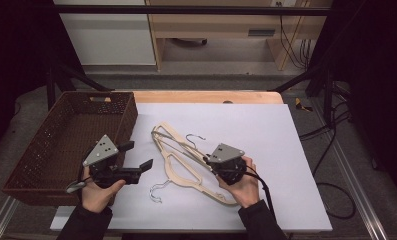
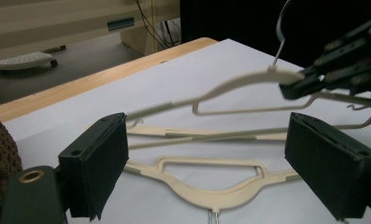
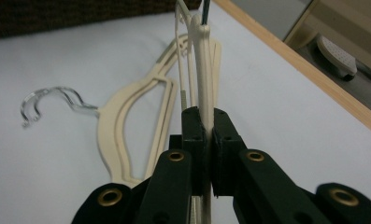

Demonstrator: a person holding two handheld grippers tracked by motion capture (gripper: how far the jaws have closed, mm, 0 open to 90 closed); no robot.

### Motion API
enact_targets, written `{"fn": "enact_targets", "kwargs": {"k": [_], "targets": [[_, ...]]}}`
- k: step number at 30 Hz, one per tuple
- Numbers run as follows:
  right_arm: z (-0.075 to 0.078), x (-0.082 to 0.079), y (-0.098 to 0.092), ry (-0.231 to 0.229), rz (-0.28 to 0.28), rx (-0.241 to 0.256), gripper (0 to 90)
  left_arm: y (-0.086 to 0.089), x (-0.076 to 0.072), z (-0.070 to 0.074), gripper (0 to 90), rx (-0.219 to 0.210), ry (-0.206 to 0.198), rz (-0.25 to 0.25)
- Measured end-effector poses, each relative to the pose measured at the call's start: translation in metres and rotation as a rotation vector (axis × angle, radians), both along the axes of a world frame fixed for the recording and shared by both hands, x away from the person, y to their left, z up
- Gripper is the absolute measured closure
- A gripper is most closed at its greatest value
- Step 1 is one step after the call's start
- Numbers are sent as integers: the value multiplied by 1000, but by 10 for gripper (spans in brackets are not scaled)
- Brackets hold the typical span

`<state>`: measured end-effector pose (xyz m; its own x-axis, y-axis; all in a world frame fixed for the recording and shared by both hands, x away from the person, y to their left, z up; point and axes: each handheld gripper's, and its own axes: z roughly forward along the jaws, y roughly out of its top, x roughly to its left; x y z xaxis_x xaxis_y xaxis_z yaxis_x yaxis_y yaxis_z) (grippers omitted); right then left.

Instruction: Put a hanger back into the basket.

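The right gripper (image 3: 204,140) has its jaws clamped on the shoulder of a cream hanger (image 3: 203,60), holding it lifted and tilted above the white table (image 1: 266,130). The left gripper (image 2: 206,163) hovers near the brown basket (image 1: 61,135) with its jaws spread wide and gripping nothing. A second cream hanger (image 2: 211,186) lies flat on the table just beyond them.

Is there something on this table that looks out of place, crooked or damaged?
Nothing looks damaged. The cream hangers lie loosely across each other on the white sheet, not lined up. One hanger is raised at a tilt, clamped in the right gripper. The left gripper is open, and the brown basket holds nothing.
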<state>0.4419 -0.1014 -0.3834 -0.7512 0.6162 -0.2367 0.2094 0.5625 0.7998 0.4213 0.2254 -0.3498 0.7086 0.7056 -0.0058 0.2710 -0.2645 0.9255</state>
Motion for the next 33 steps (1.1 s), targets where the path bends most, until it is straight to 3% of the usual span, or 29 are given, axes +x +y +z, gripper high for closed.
{"fn": "enact_targets", "kwargs": {"k": [4,8,10,15,20,28,31,33], "targets": [[13,-4,-13,-30,16,54,868,-6,-2,-1,137,27,-16,-22],[23,-9,-22,34,147,135,868,-13,-7,0,148,64,-37,-59],[26,-12,-21,68,199,150,868,-18,-9,0,165,83,-37,-88],[22,-17,-6,128,295,119,868,-29,-14,-2,214,150,-41,-134],[17,-20,7,186,374,117,868,-41,-15,-8,346,214,-14,-203],[16,-23,14,206,418,105,867,-52,-16,-16,590,298,18,-263],[15,-23,15,208,430,93,868,-53,-14,-17,650,281,25,-268],[16,-23,14,208,432,90,867,-54,-14,-16,659,294,15,-281]]}}
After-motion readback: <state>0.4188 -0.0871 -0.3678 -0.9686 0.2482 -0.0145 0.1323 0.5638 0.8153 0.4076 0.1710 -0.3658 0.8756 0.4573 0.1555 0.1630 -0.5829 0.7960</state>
